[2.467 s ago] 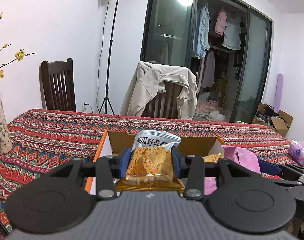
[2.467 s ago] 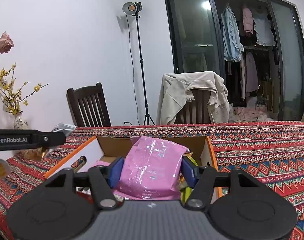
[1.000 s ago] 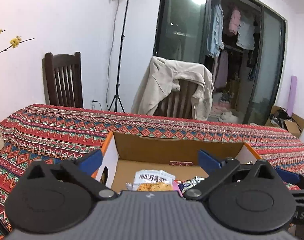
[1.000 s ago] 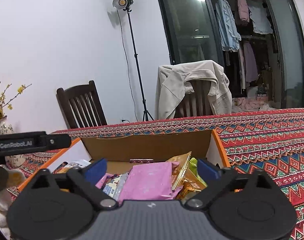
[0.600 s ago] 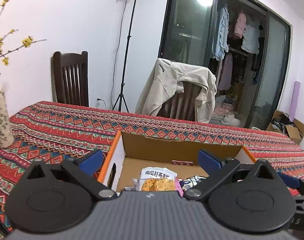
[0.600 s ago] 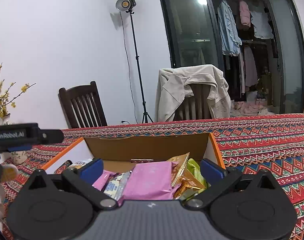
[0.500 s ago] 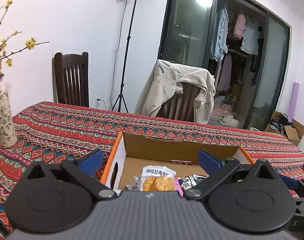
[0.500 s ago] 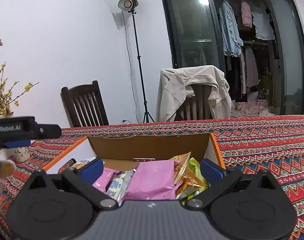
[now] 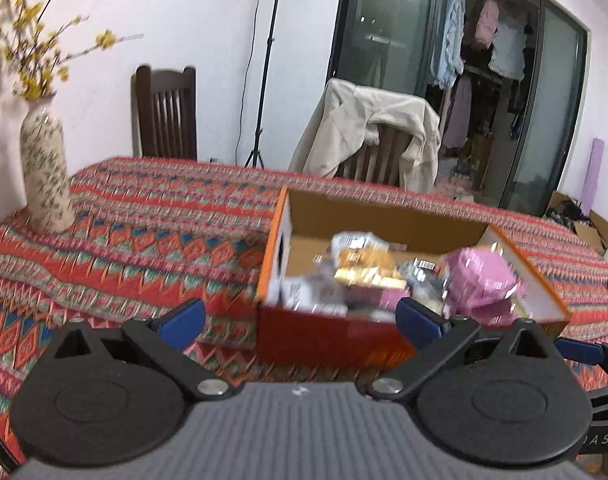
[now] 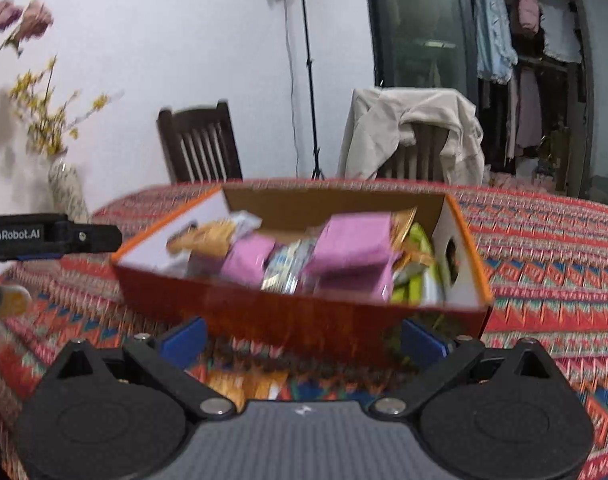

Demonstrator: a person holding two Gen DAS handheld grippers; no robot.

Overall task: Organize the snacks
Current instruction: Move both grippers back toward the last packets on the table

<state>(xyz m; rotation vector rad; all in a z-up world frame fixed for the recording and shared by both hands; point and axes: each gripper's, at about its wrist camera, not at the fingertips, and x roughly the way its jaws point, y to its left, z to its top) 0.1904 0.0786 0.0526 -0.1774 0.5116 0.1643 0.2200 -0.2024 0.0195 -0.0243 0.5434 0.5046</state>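
An orange cardboard box (image 9: 323, 336) (image 10: 304, 320) sits on the patterned tablecloth, holding several snack packets. A pink packet (image 9: 481, 282) (image 10: 351, 254) lies at its right side, and an orange cracker packet (image 9: 363, 258) (image 10: 208, 240) lies toward its left. My left gripper (image 9: 300, 320) is open and empty, in front of the box's near left corner. My right gripper (image 10: 304, 340) is open and empty, in front of the box's near wall. An orange packet (image 10: 244, 386) lies on the cloth just under the right gripper.
A patterned vase with yellow flowers (image 9: 46, 176) (image 10: 66, 190) stands at the table's left. Two wooden chairs (image 9: 166, 114) stand behind the table, one draped with a beige jacket (image 9: 367, 132). A light stand (image 10: 307, 80) and a wardrobe stand at the back.
Both grippers let go of their packets into the box, opened wide, then pulled back and up from the box. The views are motion-blurred now.
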